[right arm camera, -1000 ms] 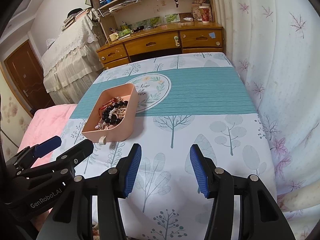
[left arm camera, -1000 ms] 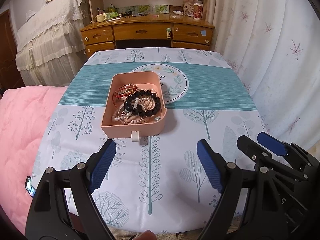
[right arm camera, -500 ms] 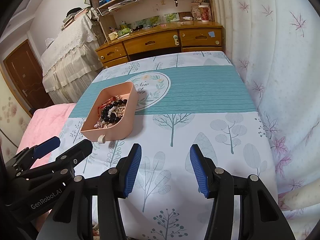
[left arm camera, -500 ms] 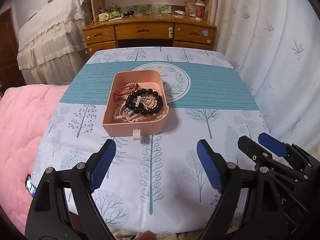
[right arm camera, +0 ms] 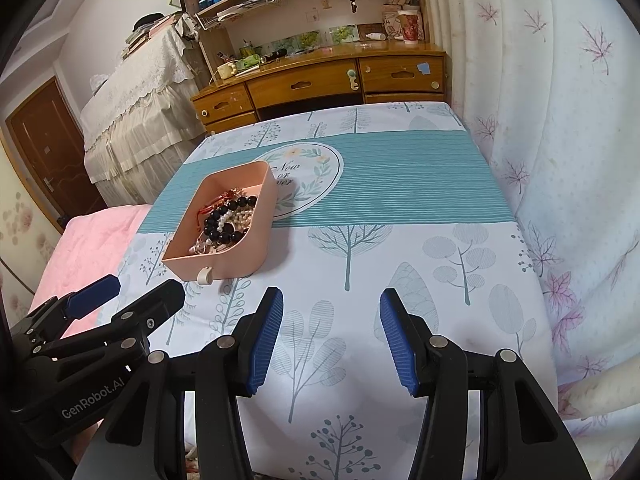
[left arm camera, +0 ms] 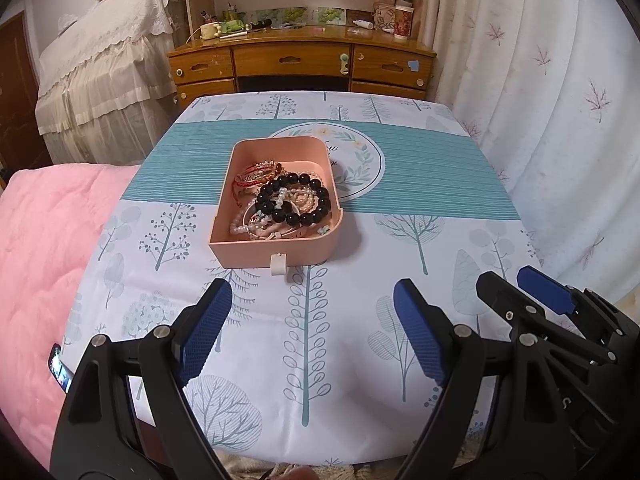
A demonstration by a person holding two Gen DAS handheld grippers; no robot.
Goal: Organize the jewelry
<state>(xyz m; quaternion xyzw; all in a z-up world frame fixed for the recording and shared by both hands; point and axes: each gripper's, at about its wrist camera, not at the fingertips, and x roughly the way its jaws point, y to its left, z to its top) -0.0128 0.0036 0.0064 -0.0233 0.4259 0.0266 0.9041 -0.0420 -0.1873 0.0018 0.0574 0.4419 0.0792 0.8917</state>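
A pink open tray [left arm camera: 280,145] with a small white pull tab [left arm camera: 278,265] stands on the tree-print tablecloth. It holds tangled jewelry: a black bead bracelet [left arm camera: 304,200], pearl strands [left arm camera: 244,224] and red cord bracelets [left arm camera: 252,176]. My left gripper [left arm camera: 312,320] is open and empty, just short of the tray's near wall. My right gripper [right arm camera: 331,322] is open and empty over bare cloth, to the right of the tray [right arm camera: 256,248]. The left gripper [right arm camera: 128,296] shows at the lower left of the right wrist view, and the right gripper [left arm camera: 520,284] at the lower right of the left wrist view.
The table [left arm camera: 420,360] carries a teal striped band with a round printed emblem [left arm camera: 360,160]. A pink quilt [left arm camera: 44,248] lies at the left. A wooden desk with drawers [left arm camera: 300,64] stands behind the table. White curtains [left arm camera: 540,100] hang at the right.
Both grippers have drawn back slightly from the tray and shifted a little; the tray looks slightly farther away. Both jaws stay open.
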